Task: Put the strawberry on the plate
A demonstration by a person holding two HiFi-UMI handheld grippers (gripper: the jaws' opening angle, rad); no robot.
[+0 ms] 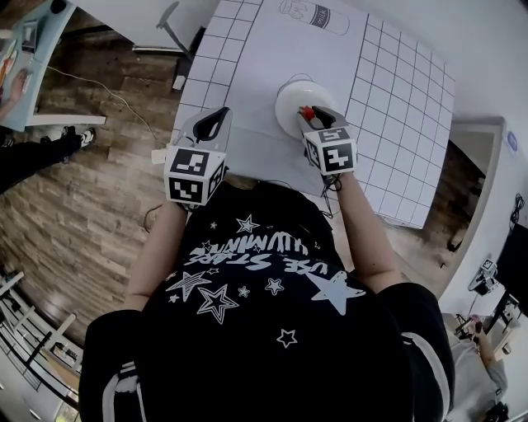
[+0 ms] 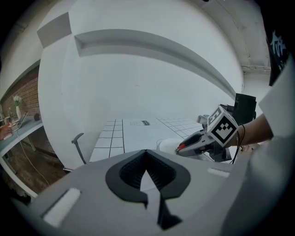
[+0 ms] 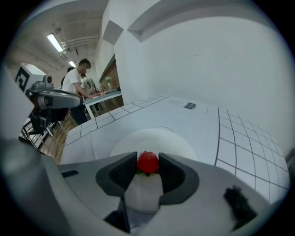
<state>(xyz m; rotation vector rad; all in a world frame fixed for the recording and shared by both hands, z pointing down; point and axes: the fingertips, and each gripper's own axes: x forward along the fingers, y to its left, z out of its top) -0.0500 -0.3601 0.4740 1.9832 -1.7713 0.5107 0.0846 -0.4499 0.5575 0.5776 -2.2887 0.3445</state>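
The right gripper (image 3: pixel 147 156) pinches the strawberry (image 3: pixel 148 163) over the plate (image 3: pixel 177 142), tip pointing far, leaves near. The left gripper (image 2: pixel 146 153) has its jaws pressed together.

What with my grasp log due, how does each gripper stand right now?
Left gripper: shut, nothing between its jaws.
Right gripper: shut on the small red strawberry, over the round white plate.

Black shirt (image 1: pixel 272 330) printed "USE STARS", second line unreadable, mat label (image 1: pixel 313 14) too small

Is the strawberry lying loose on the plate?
No, the strawberry is clamped between the jaws of the right gripper, with the white plate beyond it.
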